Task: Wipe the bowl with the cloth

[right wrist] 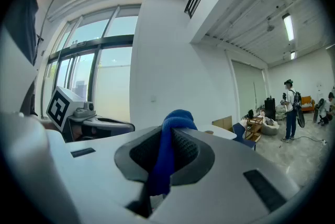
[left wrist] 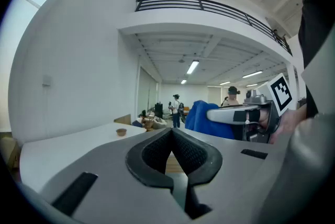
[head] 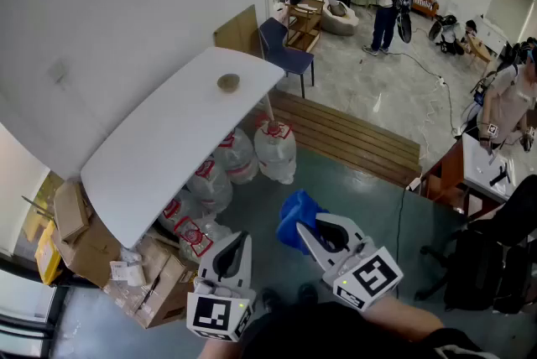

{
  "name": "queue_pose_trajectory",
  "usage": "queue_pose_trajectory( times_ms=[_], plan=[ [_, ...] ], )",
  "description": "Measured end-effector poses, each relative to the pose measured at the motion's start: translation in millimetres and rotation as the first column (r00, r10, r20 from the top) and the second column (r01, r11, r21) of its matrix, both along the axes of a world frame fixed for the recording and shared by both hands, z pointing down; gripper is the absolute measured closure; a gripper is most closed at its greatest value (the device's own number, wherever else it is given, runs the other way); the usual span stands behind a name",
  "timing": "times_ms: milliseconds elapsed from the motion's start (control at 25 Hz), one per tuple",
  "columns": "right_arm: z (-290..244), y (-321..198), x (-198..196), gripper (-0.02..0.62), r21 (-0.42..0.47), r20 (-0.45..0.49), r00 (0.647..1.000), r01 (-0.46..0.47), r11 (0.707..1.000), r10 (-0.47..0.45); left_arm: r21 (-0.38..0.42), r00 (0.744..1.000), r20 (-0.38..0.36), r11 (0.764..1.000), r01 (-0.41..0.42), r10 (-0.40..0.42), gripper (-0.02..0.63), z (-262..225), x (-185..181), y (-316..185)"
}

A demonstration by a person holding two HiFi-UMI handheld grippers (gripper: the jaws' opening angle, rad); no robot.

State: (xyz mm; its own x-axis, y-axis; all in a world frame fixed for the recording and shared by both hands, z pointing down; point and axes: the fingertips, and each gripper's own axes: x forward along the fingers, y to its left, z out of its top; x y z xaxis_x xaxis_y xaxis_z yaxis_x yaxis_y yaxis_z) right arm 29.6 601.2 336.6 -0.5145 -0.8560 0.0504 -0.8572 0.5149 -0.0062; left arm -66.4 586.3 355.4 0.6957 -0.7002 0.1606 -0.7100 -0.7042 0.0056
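While you are standing well apart from the tabletop [head: 168, 148], your right gripper [head: 312, 236] is clenching its jaws on the cloth [head: 294, 216], and your left gripper [head: 241, 243] is holding its jaws shut on nothing. The bowl [head: 228, 82] is sitting alone near the tabletop's far end, with neither gripper touching or steadying it.

You are risking most at the bowl itself. It is looking small and probably light, so a one-sided wipe is likely to push it along the smooth surface and perhaps over the edge. Your left jaws are needing to part before they can brace it. The cloth is being pinched as a narrow bunch, so the hard jaw tips may be meeting the bowl before the fabric does, or the cloth may be sliding out under drag. Bags [head: 252, 154] and boxes [head: 126, 261] are crowding the floor by the tabletop, which is making your approach awkward.

The cloth's long axis is running along the right jaws, its folded end poking past the tips toward the tabletop. The bowl is sitting upright, mouth up, and being round, it is showing no long axis.
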Motion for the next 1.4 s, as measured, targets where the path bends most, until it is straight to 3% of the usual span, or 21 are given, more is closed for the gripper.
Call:
queue_pose_trajectory(
  times_ms=[640,920,1160,1400],
  plan=[
    [3.0,-7.5,-24.8,0.56,-0.037,0.018,1.0,-0.023,0.999,0.024,-0.005,1.0,-0.016,1.0,-0.007,0.007,0.597,5.2,-33.6,-4.9],
    [8.5,-17.0,-54.0,0.56,-0.037,0.018,1.0,-0.017,0.999,0.017,0.036,1.0,-0.017,0.999,-0.023,0.024,0.597,2.5,-58.2,-6.9],
    [12.0,-30.8,-72.3,0.56,-0.053,0.016,1.0,0.012,0.999,-0.011,0.025,1.0,-0.022,1.0,0.002,-0.002,0.597,5.8,-75.9,-23.4],
    [16.8,-66.5,-62.3,0.561,-0.067,0.023,1.0,0.023,0.998,-0.021,0.004,1.0,-0.026,1.0,0.017,-0.017,0.597,13.6,-68.4,-60.5]
  ],
)
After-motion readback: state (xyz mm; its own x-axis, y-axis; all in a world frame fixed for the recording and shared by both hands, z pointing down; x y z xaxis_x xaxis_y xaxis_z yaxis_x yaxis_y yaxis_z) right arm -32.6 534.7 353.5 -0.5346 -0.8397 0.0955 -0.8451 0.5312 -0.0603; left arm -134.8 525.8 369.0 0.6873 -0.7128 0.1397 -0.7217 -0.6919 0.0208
